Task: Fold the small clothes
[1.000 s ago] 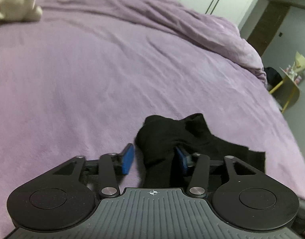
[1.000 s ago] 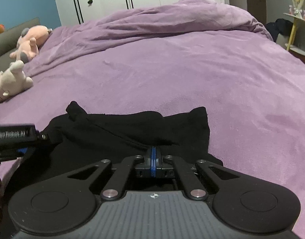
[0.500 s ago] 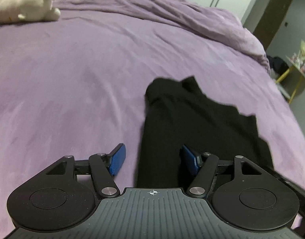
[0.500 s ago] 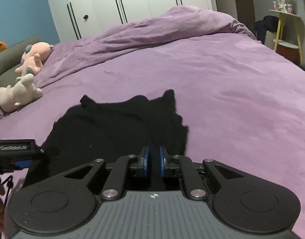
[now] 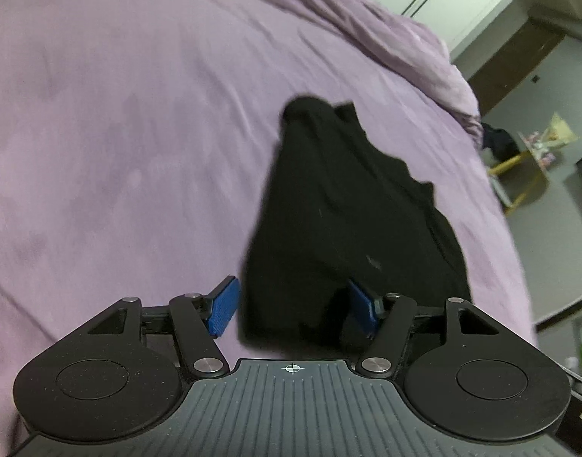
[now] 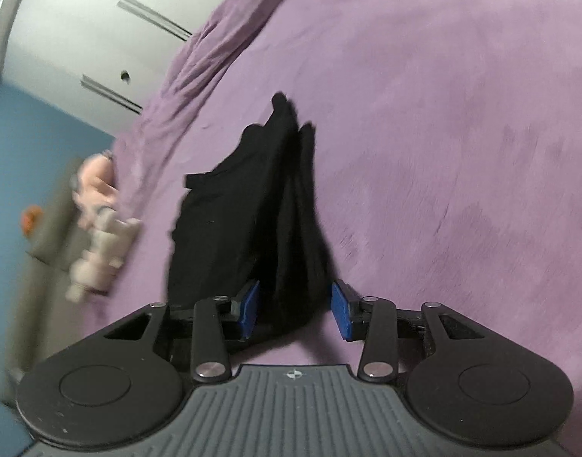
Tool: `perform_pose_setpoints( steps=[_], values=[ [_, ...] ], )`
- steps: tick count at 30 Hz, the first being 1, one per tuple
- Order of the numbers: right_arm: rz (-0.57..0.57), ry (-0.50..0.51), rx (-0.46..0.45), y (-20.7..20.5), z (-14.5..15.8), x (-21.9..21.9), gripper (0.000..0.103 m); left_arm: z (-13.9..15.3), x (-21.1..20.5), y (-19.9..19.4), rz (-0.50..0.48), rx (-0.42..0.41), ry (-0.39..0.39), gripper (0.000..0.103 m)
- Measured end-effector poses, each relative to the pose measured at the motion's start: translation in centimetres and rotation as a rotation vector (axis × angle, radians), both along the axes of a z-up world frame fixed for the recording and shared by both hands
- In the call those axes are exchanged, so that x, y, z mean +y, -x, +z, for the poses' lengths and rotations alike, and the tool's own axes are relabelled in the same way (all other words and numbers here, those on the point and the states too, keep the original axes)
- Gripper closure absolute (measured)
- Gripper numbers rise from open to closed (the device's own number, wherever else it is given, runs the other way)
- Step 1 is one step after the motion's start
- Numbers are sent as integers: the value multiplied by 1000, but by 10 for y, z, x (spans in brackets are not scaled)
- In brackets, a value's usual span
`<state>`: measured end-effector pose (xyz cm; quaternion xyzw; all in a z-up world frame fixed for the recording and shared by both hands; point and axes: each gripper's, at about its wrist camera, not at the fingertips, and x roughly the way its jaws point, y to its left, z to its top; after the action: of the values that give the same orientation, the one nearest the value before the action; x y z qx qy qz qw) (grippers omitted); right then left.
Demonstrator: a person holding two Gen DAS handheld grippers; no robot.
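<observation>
- Black garment (image 5: 340, 221) lies on the purple bedspread (image 5: 138, 133), stretched out lengthwise, running from the near edge of the bed away toward the rumpled duvet (image 5: 397, 45).
- A second ago it sat bunched in a low heap close to the left gripper; now it is drawn out long and flatter, with a narrow far tip and a wider near end.
- Left gripper (image 5: 294, 308): jaws stand wide and are closing slightly. The near end of the garment sits between the blue pads (image 5: 224, 306); left pad is clear of the cloth, right pad is half hidden behind a fold, contact there cannot be told.
- A second ago the left pads sat narrower around a thicker bunch; gap is wider now.
- Right gripper (image 6: 296, 310): jaws are opening, at a middling gap. A second ago they were pressed shut on the hem.
- In the right wrist view a dark fold of the garment (image 6: 260, 205) hangs down between the pads (image 6: 340, 310); right pad is clear of it, left pad is just beside the cloth, touching or not cannot be told.
- Right view is now strongly tilted against the level scene of a second ago: wardrobe (image 6: 81, 38) and blue wall (image 6: 32, 144) slant at upper left.
- Plush toys (image 6: 96, 228) lie at the bedspread's left edge, blurred, well apart from the garment.
- Yellow side table (image 5: 526, 167) stands beyond the bed at right in the left view.
</observation>
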<state>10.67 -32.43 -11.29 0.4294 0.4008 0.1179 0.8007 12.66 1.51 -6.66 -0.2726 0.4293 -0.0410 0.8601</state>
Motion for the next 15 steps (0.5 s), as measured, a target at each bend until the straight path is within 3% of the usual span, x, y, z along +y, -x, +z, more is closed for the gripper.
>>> perform_pose_setpoints(
  steps=[3, 9, 10, 11, 15],
  values=[
    [-16, -79, 1, 3, -6, -5, 60, -2, -1, 2, 2, 9, 37, 38],
    [-23, -49, -1, -4, -11, 6, 61, -13, 2, -6, 24, 26, 97, 42],
    [-20, -55, -4, -4, -10, 7, 66, -14, 2, -6, 32, 30, 105, 46],
    [-13, -69, -2, -5, -10, 8, 77, -14, 3, -6, 38, 33, 108, 52],
    [-21, -190, -18, -1, -15, -3, 84, -10, 11, -5, 39, 51, 114, 70]
  ],
)
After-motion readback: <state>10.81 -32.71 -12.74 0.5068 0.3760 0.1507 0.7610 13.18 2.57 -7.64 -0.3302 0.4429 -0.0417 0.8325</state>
